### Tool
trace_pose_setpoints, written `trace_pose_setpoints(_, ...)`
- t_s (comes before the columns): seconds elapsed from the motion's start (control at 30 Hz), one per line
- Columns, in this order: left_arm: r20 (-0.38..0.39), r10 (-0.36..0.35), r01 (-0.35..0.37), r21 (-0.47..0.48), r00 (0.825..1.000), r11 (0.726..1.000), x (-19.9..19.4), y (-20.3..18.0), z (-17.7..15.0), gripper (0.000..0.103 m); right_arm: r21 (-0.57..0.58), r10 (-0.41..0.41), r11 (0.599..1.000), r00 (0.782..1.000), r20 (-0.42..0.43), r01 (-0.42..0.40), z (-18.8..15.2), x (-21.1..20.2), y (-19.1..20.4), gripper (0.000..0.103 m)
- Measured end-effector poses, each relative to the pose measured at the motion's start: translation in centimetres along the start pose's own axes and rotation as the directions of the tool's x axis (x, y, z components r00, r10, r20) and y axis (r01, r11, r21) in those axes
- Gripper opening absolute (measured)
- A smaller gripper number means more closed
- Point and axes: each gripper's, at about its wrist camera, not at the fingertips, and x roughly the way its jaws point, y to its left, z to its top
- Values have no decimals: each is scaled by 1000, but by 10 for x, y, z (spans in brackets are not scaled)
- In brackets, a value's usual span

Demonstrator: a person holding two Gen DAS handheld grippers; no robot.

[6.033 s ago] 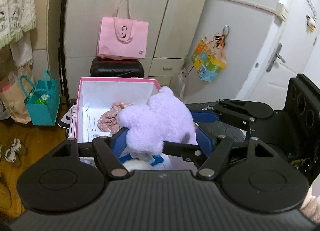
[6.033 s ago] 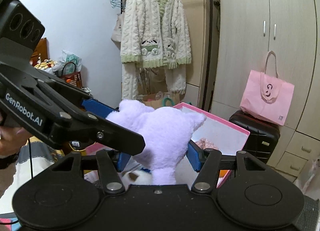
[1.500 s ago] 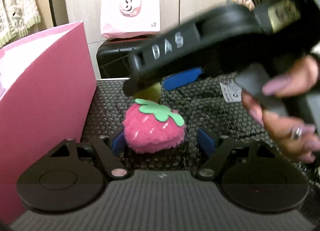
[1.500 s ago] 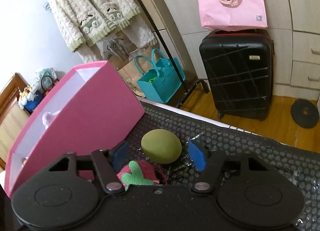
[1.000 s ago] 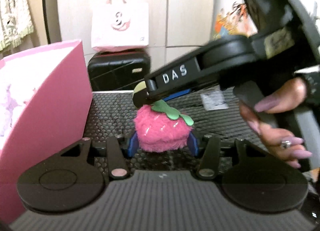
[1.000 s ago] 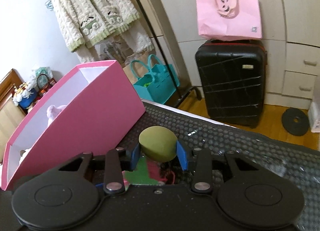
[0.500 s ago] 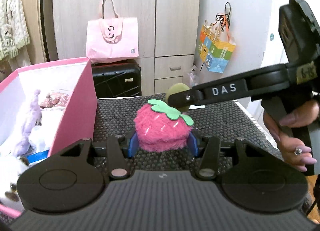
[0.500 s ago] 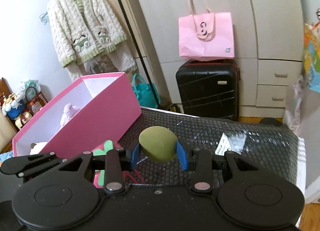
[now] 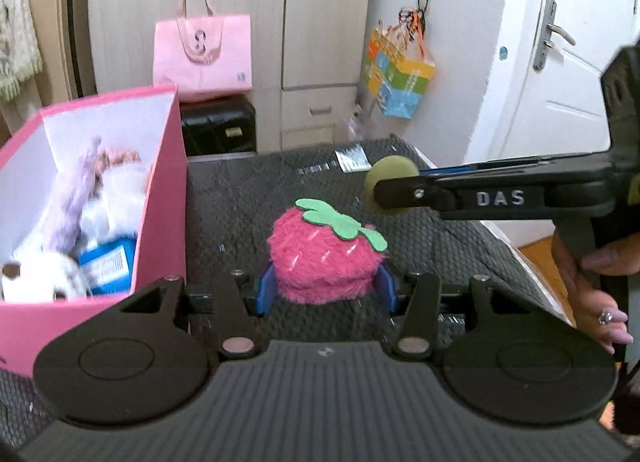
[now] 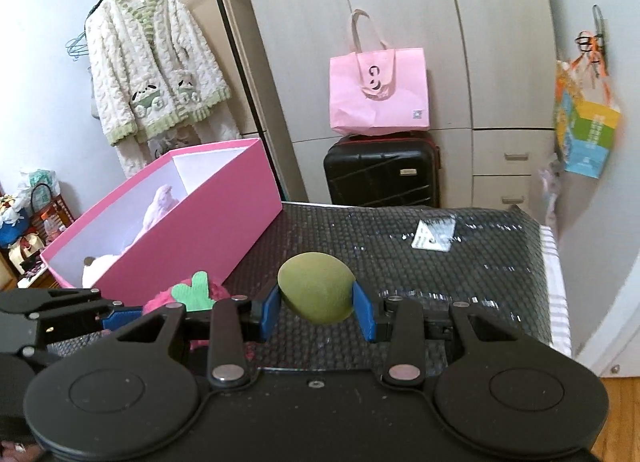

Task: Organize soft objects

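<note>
My left gripper [image 9: 326, 287] is shut on a fluffy pink strawberry toy [image 9: 325, 262] with a green leaf top, held above the black mat [image 9: 240, 198]. My right gripper [image 10: 318, 308] is shut on an olive green soft ball [image 10: 316, 287], also held above the mat; the ball also shows in the left wrist view [image 9: 386, 178] at the tip of the right gripper. The strawberry toy shows at lower left of the right wrist view [image 10: 188, 294]. The open pink box [image 9: 160, 198] stands at the left and holds a purple plush [image 9: 72, 198] and white plush toys [image 9: 40, 274].
A white paper label [image 10: 434, 236] lies on the mat at the far right. Behind the table stand a black suitcase [image 10: 380, 170] with a pink tote bag [image 10: 378, 90] on it, wardrobe doors and a white door [image 9: 560, 74]. A knitted cardigan [image 10: 152, 74] hangs at left.
Both grippers closed on their toys a second ago and have lifted them up from the mat. The views have risen and the box's inside has come into sight.
</note>
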Motion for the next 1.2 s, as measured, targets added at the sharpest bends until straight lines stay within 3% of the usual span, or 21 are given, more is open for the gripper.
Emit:
trace_pose_setpoints(0.13,-39,-55,54,-23,998,998,-16,8,-9,49,11,-14,1000,1000,11,14,-12,-19,10,45)
trace_pose_setpoints(0.5,-65,-86,85,-19,994,996,-65,35,-29,49,-32,-16,999,1000,13,17,-40,-52,58,45)
trace_pose_setpoints(0.8,-87,-94,88,-68,992,994,-100,75,-37,49,-48,96,994,994,-55,-99,-53,-60,102,46)
trace_pose_setpoints(1.2,-40,-91,88,-79,995,993,-139,118,-26,49,-102,198,973,976,-86,-206,-35,-54,153,46)
